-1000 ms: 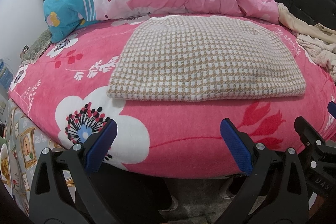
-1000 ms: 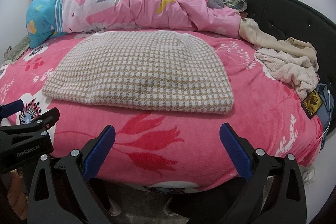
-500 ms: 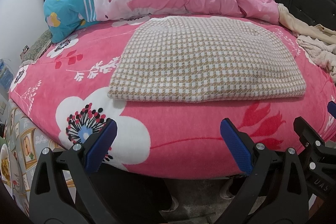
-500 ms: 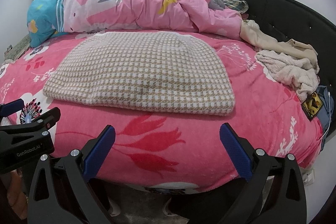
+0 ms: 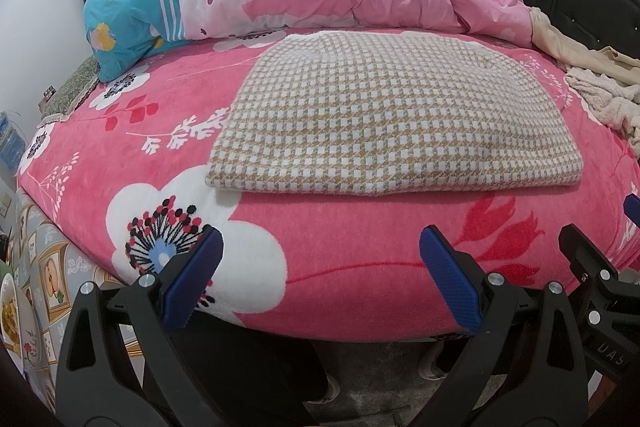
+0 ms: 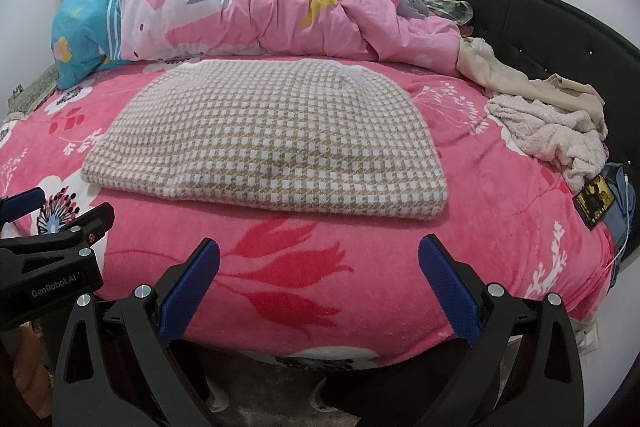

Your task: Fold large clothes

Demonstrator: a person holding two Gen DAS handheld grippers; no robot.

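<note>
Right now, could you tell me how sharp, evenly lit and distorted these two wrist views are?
Left wrist view: sharp, soft even light, no glare; fisheye bows the pink bedspread around the checked garment. Right wrist view: equally sharp, faint shadow under the garment's near edge, black corners from the lens circle.

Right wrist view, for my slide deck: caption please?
Open right gripper faces a folded checked garment on a pink bed.

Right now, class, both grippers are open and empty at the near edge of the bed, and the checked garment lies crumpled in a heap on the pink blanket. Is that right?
Not quite. The checked garment is not crumpled: it lies folded flat with a neat near edge, as the right wrist view shows. The rest holds: the left gripper and right gripper are open and empty at the near edge of the pink blanket.
</note>
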